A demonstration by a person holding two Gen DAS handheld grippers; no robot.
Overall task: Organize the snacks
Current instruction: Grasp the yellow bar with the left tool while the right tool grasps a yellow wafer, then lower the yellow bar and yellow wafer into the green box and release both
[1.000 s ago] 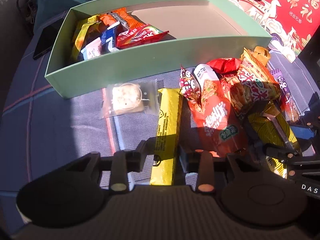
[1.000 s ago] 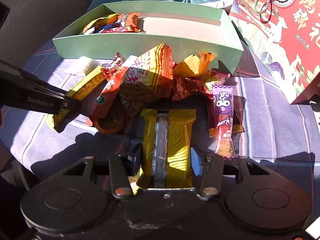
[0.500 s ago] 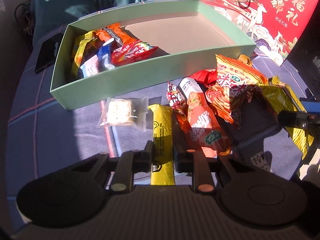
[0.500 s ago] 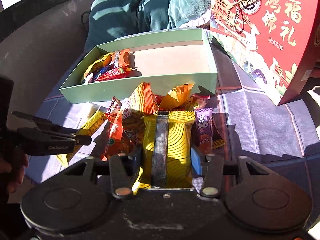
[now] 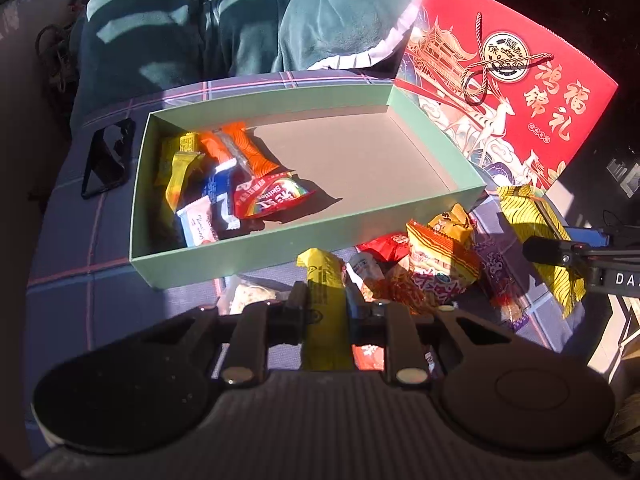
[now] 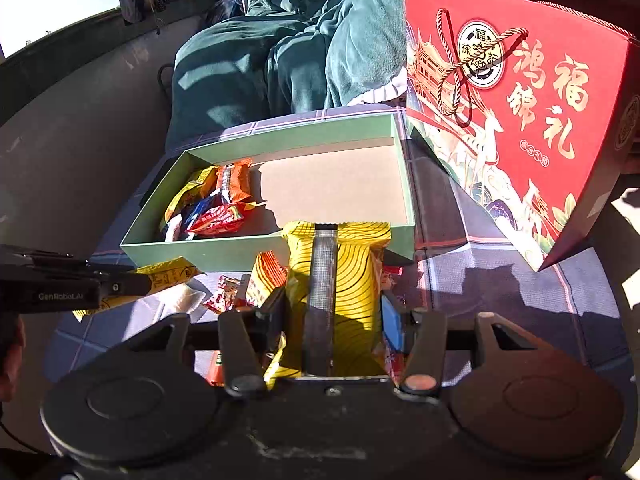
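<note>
1. The left gripper (image 5: 326, 304) is clenched on a long yellow snack bar (image 5: 323, 312), which sticks up between its jaws and is lifted off the cloth.
2. Its jaws have just been closing, with that bar between them.
3. The right gripper (image 6: 334, 320) is grasping a yellow striped packet (image 6: 352, 280) by its sides; the packet's silver seam (image 6: 322, 280) runs down the middle, facing the camera.
4. From the left wrist view, the same striped packet (image 5: 536, 232) hangs in the air at the right, above the cloth, near the right end of the box.
5. An open green box (image 5: 256, 252) lies on a checked blue cloth (image 5: 80, 272).
6. Several snacks fill the left end of the box: an orange packet (image 5: 248, 148), a yellow wrapper (image 5: 180, 176), a blue-and-white one (image 5: 220, 196), a pale pink one (image 5: 196, 224) and a red rainbow packet (image 5: 268, 196).
7. The right part of the box floor is bare cardboard.
8. A loose pile of snacks (image 5: 432, 268) lies on the cloth just in front of the box's near wall, toward its right end.
9. A clear-wrapped biscuit (image 5: 250, 296) lies near the same wall, partly hidden by the left gripper.
10. A red gift bag (image 6: 520, 120) stands at the right end of the box, by its far corner.
11. A black phone (image 5: 106, 156) lies on the cloth beside the left end of the box.
12. A teal blanket (image 5: 224, 20) is heaped beyond the far edge of the cloth.
</note>
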